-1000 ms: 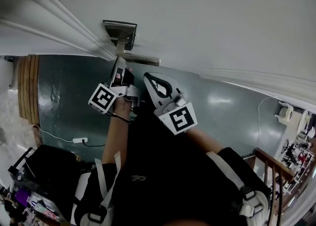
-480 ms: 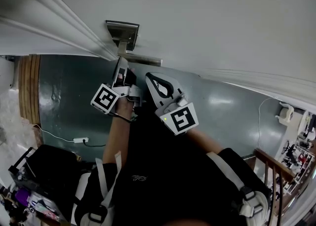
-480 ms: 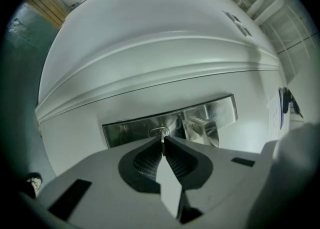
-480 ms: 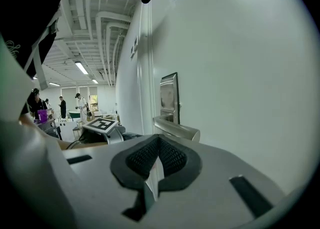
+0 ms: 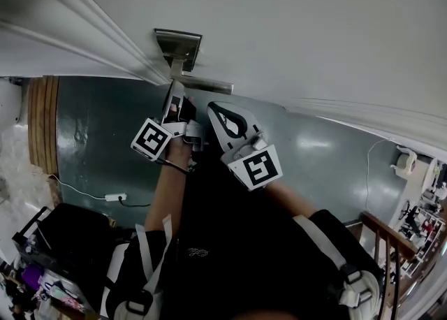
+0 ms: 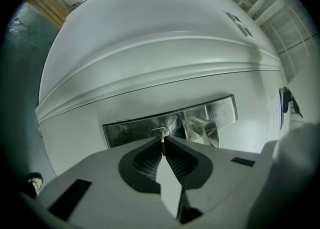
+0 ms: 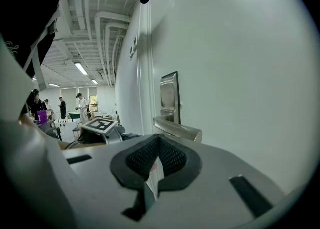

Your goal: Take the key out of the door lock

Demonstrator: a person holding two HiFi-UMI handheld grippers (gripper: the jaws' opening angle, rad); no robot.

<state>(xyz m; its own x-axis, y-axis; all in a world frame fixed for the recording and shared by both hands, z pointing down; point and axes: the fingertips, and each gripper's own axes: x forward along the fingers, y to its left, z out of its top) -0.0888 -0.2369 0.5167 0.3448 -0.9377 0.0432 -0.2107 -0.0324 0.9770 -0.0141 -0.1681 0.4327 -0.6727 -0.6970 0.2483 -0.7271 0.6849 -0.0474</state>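
The left hand-held gripper (image 6: 163, 145) pinches the thin silver metal key (image 6: 162, 138) at its tips, seated in the brushed-steel lock plate (image 6: 130, 129). Probably light, stiff and slippery, so hold its flat head. The right hand-held gripper (image 7: 156, 165) is closed and empty.

The left gripper (image 5: 172, 89) is held level and stretched forward at the end of the bare left forearm (image 5: 167, 196). Its jaws are pressed together on the thin blade of the key (image 6: 162, 142), and its marker cube (image 5: 152, 138) is turned up toward the head camera. The right gripper (image 5: 212, 107) is held just beside it on the right, tipped slightly downward, with its jaws closed pad against pad and the right forearm (image 5: 290, 200) bent in behind it.
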